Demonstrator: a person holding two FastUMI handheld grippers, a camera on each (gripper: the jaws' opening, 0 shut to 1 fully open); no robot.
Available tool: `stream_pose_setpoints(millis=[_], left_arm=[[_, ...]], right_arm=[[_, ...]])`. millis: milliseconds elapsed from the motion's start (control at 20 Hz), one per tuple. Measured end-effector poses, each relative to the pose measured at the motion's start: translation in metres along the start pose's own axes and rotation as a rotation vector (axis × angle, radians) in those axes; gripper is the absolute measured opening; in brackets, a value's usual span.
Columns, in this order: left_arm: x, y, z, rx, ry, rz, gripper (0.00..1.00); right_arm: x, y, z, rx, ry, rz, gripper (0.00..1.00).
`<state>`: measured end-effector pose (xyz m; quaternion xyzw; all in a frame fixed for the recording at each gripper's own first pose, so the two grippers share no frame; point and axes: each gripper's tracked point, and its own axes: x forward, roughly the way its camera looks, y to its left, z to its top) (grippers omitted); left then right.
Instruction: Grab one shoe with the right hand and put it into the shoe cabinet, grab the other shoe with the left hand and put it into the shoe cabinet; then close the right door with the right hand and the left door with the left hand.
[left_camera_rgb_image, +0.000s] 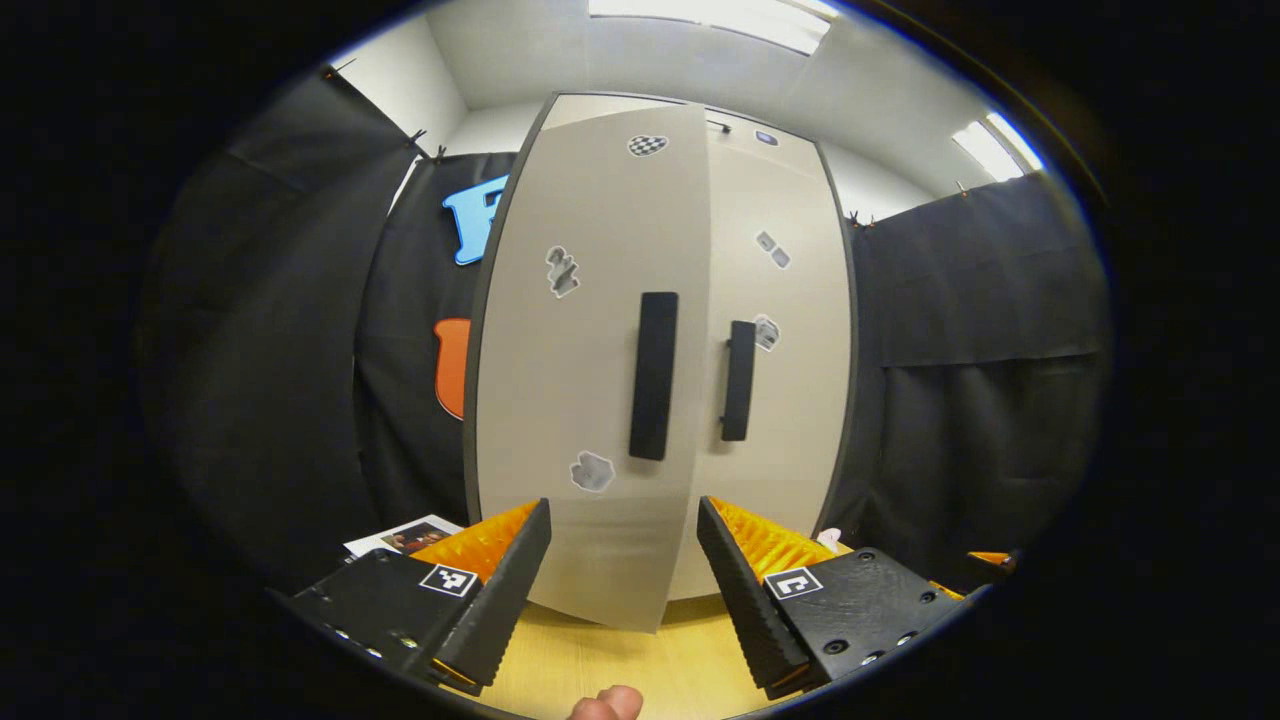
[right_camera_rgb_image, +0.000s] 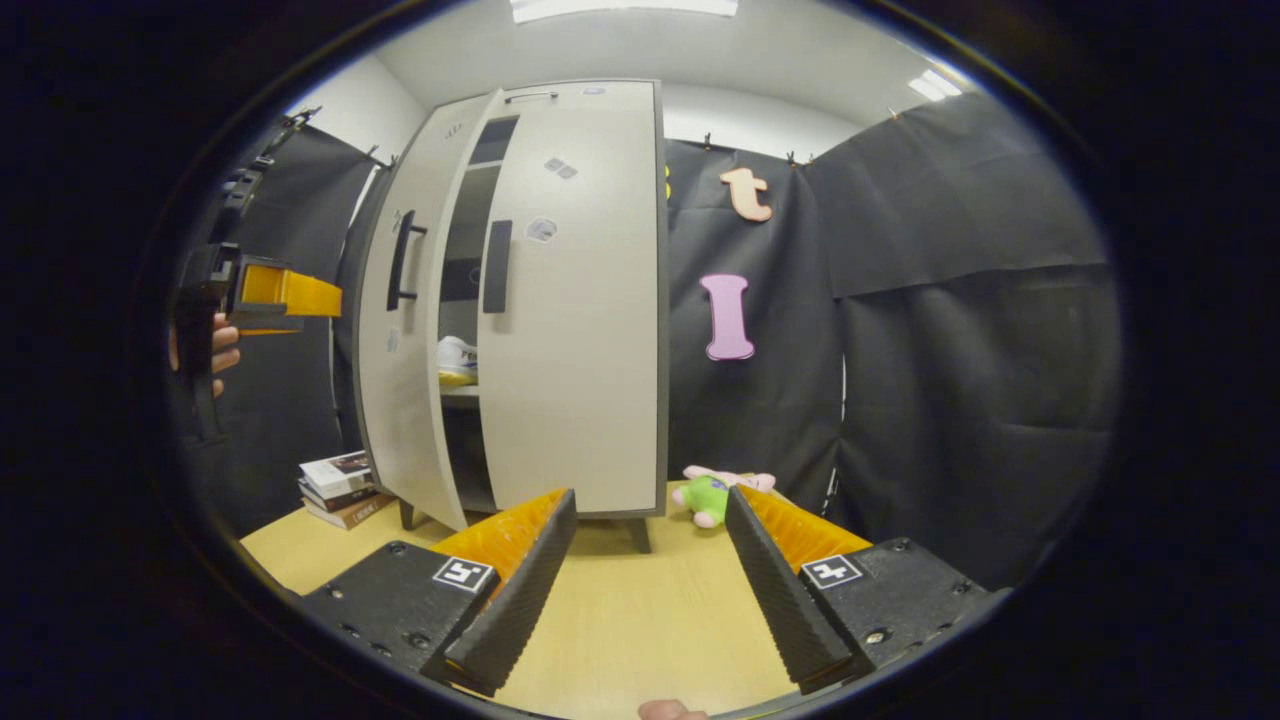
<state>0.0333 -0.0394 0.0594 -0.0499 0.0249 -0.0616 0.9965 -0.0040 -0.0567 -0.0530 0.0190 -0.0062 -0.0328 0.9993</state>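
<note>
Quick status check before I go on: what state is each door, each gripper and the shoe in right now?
Left door: partly open, swung out from the cabinet.
Right door: closed or nearly so.
Shoe: on a shelf inside the cabinet, seen through the gap.
Left gripper: open, holding nothing, facing the left door.
Right gripper: open, holding nothing, back from the cabinet.

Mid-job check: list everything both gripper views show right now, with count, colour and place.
shoe cabinet: one, light beige, on the wooden floor.
left door: one, beige, ajar, black handle.
right door: one, beige, closed.
shoe: one seen, white, on a shelf in the door gap.
books: small stack, left of cabinet.
plush toy: one, green and pink, right of cabinet.
left gripper: open, facing the left door.
right gripper: open, empty.
hand: holding the left gripper.
</note>
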Motion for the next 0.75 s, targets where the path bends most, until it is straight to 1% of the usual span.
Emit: stream_pose_setpoints(millis=[50,100,200,250,300,450,500,600,750], left_arm=[[-0.006,-0.007,-0.006,0.008,0.0,-0.006,0.89],[-0.012,-0.015,-0.014,0.014,0.002,-0.012,0.89],[-0.027,-0.026,-0.032,0.021,0.013,-0.019,0.89],[-0.033,-0.032,-0.038,0.018,0.016,-0.023,0.89],[-0.039,-0.037,-0.045,0.018,0.013,-0.028,0.89],[-0.053,-0.044,-0.066,0.043,0.01,-0.026,0.89],[-0.058,-0.044,-0.075,0.051,0.016,-0.02,0.89],[-0.069,-0.043,-0.088,0.052,0.025,-0.001,0.89],[-0.081,-0.037,-0.107,0.023,0.043,0.031,0.89]], right_arm=[[0.0,0.002,0.0,-0.002,0.0,0.005,0.97],[0.0,0.004,-0.001,-0.006,0.002,0.011,0.93],[-0.003,0.008,-0.004,-0.009,0.007,0.021,0.93],[-0.005,0.01,-0.005,-0.009,0.011,0.027,0.97],[-0.006,0.013,-0.007,-0.008,0.016,0.034,0.93],[-0.011,0.02,-0.009,-0.002,0.021,0.051,0.93],[-0.012,0.023,-0.011,0.0,0.022,0.058,0.97],[-0.016,0.027,-0.013,0.0,0.029,0.069,0.97],[-0.024,0.03,-0.015,-0.008,0.028,0.073,0.97]])
